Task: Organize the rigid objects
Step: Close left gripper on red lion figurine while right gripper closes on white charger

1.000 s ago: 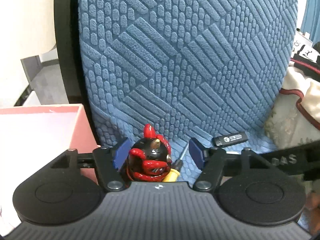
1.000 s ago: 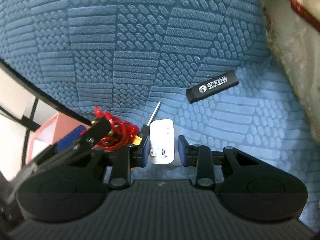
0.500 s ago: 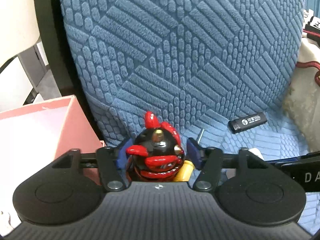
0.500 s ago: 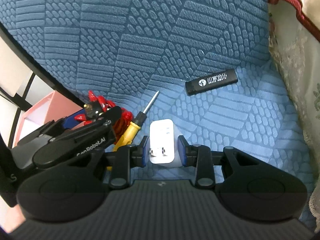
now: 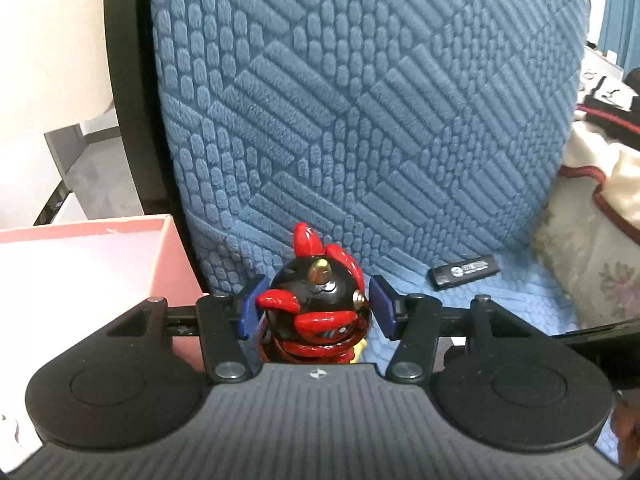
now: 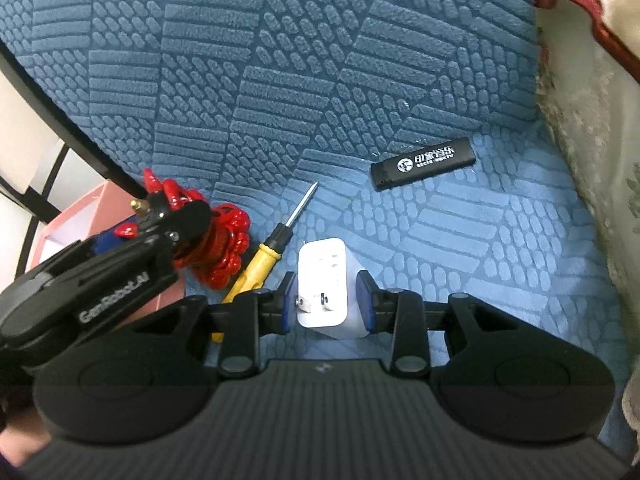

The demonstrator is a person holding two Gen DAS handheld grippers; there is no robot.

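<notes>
The left gripper (image 5: 314,312) has its blue pads closed on a red and black toy figure (image 5: 316,300), held at the near left of the blue cushion (image 5: 360,120) beside a pink box (image 5: 80,264). The right gripper (image 6: 327,304) clamps a white charger (image 6: 326,280), prongs facing near. A yellow screwdriver (image 6: 268,248) lies just left of the charger, and a black USB stick (image 6: 423,162) lies farther off to the right.

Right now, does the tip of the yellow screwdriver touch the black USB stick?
No, in the right wrist view the yellow screwdriver ends at its metal tip with bare blue cushion between it and the black USB stick.
</notes>
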